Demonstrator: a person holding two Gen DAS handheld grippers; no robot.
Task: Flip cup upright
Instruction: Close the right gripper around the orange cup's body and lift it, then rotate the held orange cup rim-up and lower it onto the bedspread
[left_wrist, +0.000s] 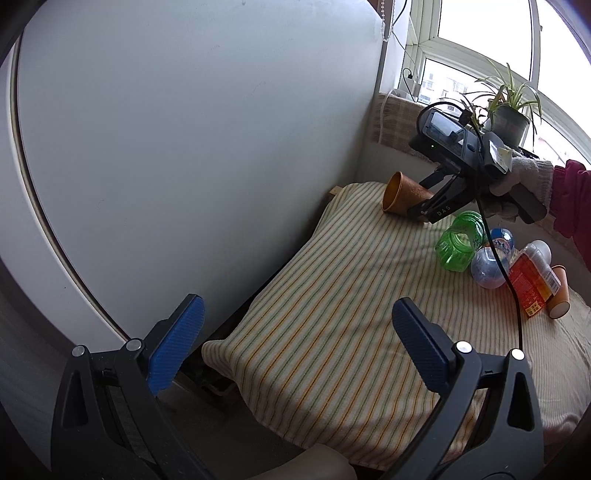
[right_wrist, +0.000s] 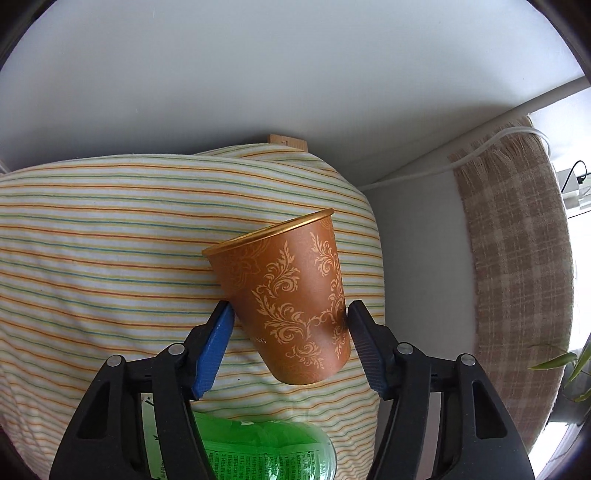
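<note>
An orange paper cup with a gold floral pattern is held between the fingers of my right gripper, tilted with its rim toward the wall. In the left wrist view the same cup is at the far end of the striped cloth, mouth facing left toward the wall, with the right gripper shut on its base end. My left gripper is open and empty, low over the near edge of the cloth.
A striped cloth covers the table. A green bottle, a clear blue bottle, an orange-labelled bottle and a second paper cup lie at the right. A white wall stands on the left. A potted plant sits on the windowsill.
</note>
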